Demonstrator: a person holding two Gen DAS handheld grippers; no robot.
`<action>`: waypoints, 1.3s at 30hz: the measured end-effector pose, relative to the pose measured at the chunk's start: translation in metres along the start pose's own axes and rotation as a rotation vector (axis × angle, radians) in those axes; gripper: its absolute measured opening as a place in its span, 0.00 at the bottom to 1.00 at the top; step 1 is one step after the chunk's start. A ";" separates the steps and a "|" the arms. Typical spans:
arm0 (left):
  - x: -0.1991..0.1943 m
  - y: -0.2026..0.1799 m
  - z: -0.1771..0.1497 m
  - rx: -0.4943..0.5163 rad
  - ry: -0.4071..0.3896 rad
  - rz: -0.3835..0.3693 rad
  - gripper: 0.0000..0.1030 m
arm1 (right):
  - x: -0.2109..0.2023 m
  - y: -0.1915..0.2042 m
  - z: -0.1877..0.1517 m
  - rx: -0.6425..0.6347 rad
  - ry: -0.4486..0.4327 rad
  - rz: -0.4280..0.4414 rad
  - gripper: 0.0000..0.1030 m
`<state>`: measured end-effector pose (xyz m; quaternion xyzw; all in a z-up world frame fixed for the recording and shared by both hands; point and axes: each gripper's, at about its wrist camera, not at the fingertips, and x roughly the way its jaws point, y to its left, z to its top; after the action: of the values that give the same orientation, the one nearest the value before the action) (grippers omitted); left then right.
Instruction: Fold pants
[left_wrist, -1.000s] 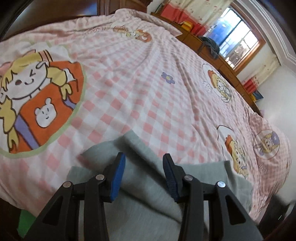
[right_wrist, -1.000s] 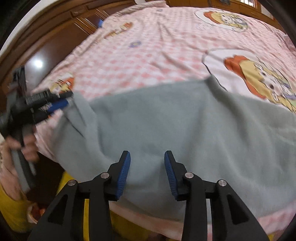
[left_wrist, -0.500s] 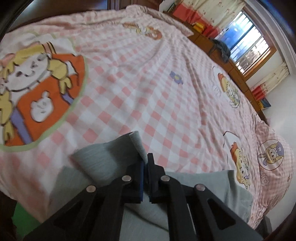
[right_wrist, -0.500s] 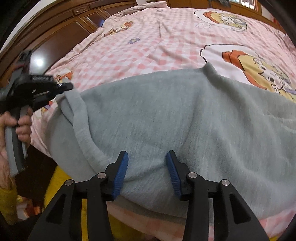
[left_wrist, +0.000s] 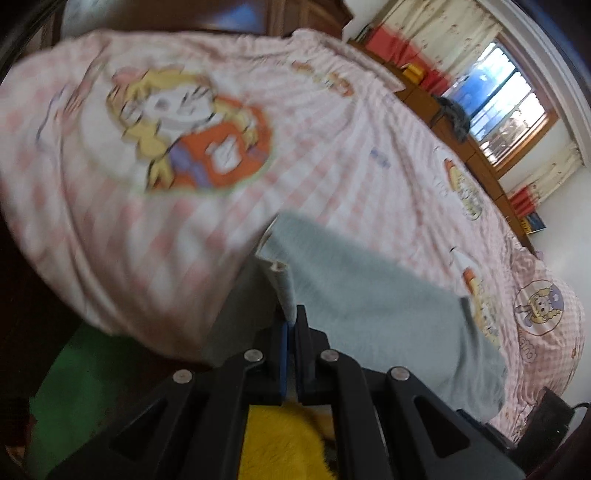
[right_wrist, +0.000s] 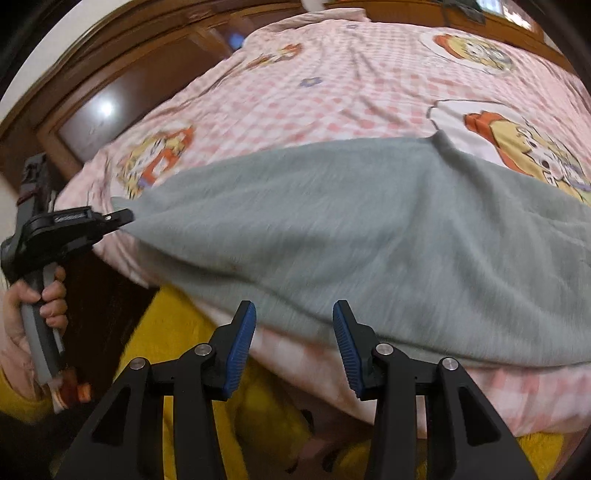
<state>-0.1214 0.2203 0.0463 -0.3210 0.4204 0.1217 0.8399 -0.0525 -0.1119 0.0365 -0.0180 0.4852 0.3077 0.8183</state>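
One pair of grey pants (right_wrist: 369, 236) lies spread across the near edge of one bed (right_wrist: 351, 85), which is covered in a pink checked sheet printed with cartoon figures; the right wrist view shows at least four of these prints, the left wrist view about five, some of them cut by the frame edge. Two hand-held grippers are in view. The left hand-held gripper (left_wrist: 291, 325) has its blue-padded jaws pinched together on the far-left corner of the pants, and the cloth rises from the jaws as a rolled hem; in the right wrist view the same gripper (right_wrist: 123, 218) shows at the left with the grey corner at its tip, and one hand (right_wrist: 35, 306) is wrapped around its grey handle. The right hand-held gripper (right_wrist: 293, 332) stands with its jaws apart, at a middling width, over the near hem of the pants with nothing pressed between the pads; whether the pads brush the cloth cannot be told. The left wrist view is heavily blurred, so the sheet's checks smear into streaks. The right end of the pants runs out of the right wrist frame. Yellow fleecy fabric (right_wrist: 173, 339) shows below the bed edge, partly hidden by the gripper arms. One window (left_wrist: 506, 110) with curtains sits at the far right.
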 end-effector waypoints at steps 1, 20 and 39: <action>0.004 0.003 -0.004 -0.012 0.014 -0.001 0.03 | 0.003 0.002 -0.003 -0.015 0.010 -0.016 0.43; 0.018 0.012 -0.004 -0.028 0.023 -0.020 0.03 | 0.023 -0.019 -0.010 -0.164 0.006 -0.263 0.11; 0.021 0.032 -0.013 0.001 0.033 0.033 0.03 | 0.018 -0.020 -0.024 -0.152 0.048 -0.168 0.05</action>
<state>-0.1321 0.2349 0.0098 -0.3153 0.4398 0.1300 0.8309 -0.0542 -0.1271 0.0038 -0.1280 0.4765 0.2737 0.8256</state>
